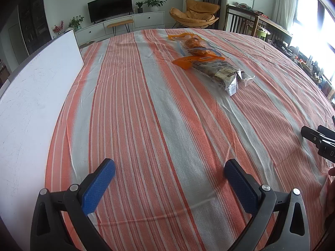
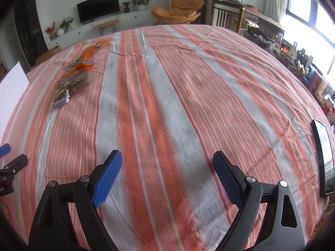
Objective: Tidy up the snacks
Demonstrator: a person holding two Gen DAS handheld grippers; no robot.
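Snack packets lie in a row on the orange and grey striped tablecloth [image 1: 159,108]. An orange-wrapped bun packet [image 1: 193,44] lies farthest, and a clear packet of dark snack bars [image 1: 219,71] lies nearer. In the right wrist view the bar packet [image 2: 71,85] and the orange packet [image 2: 89,55] sit at the far left. My left gripper [image 1: 169,167] is open and empty, low over the cloth, well short of the packets. My right gripper [image 2: 167,159] is open and empty over bare cloth, to the right of the packets.
A white board [image 1: 35,96] lies along the table's left side. A phone [image 2: 323,159] lies at the right edge of the table. Part of the right gripper's body [image 1: 320,142] shows at the right edge of the left wrist view. Chairs and cluttered shelves stand beyond the table.
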